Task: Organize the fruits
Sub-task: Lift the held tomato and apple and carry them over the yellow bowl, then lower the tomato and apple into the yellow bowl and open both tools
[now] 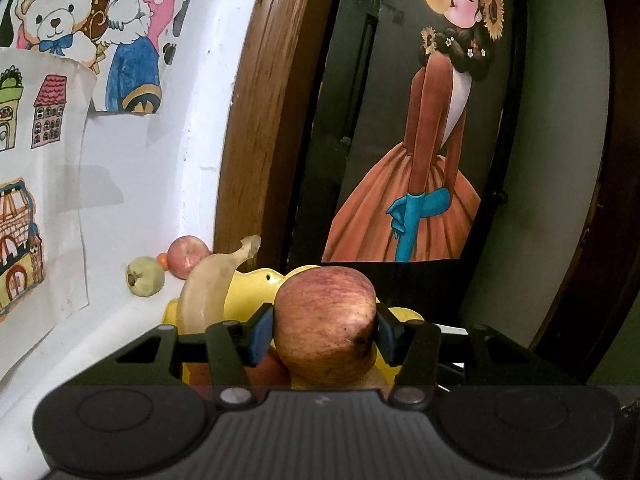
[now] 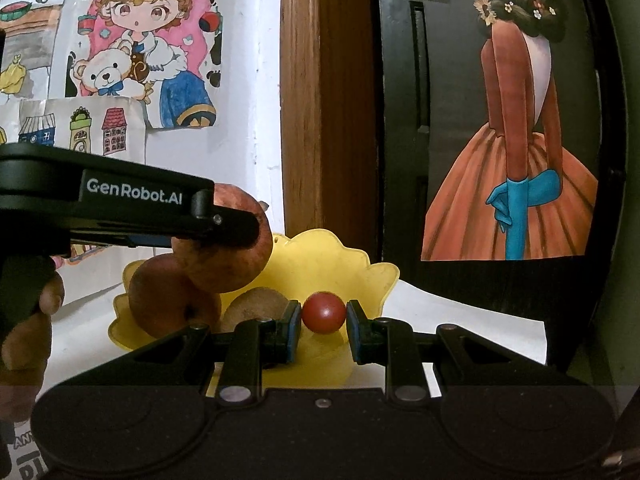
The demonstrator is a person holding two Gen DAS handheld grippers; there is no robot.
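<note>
Left gripper [image 1: 325, 330] clamps an apple [image 1: 325, 322]; right gripper [image 2: 323, 326] pinches a cherry tomato [image 2: 323, 313].

The held apple [image 1: 326, 324] blocks most of the yellow bowl [image 1: 250, 286] behind it. Below that apple, another red fruit [image 1: 266, 372] is mostly covered. Left of the bowl, a tiny orange thing [image 1: 162, 259] is too small to identify.
</note>
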